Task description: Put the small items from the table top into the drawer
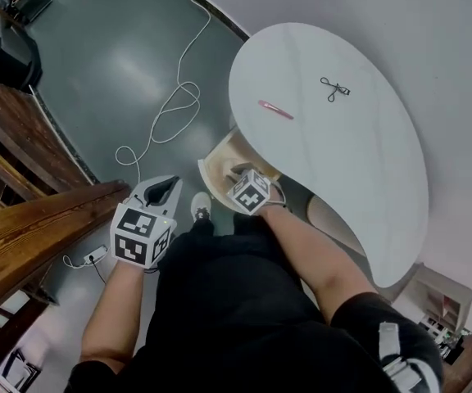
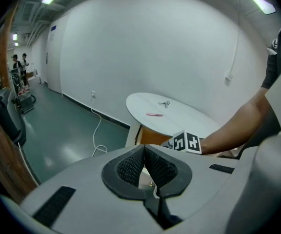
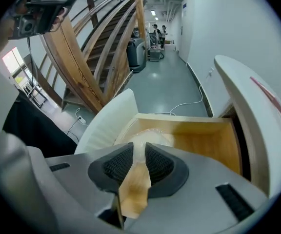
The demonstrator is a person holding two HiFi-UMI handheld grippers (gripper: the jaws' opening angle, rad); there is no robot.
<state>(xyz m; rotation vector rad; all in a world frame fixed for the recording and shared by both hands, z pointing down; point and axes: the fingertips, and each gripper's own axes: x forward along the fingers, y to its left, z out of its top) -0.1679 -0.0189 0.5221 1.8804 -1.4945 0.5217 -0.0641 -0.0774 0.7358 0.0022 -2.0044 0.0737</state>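
Some of the drawer (image 1: 218,164) hides under the table (image 1: 359,146).

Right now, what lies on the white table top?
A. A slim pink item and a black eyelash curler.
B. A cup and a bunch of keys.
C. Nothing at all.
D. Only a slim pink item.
A: the head view shows the slim pink item and the black eyelash curler lying apart on the table top, with nothing else on it.

Three views, one table (image 1: 342,162)
Head view looks steeply down; gripper views face it from low (right's close over the drawer (image 3: 204,140)).
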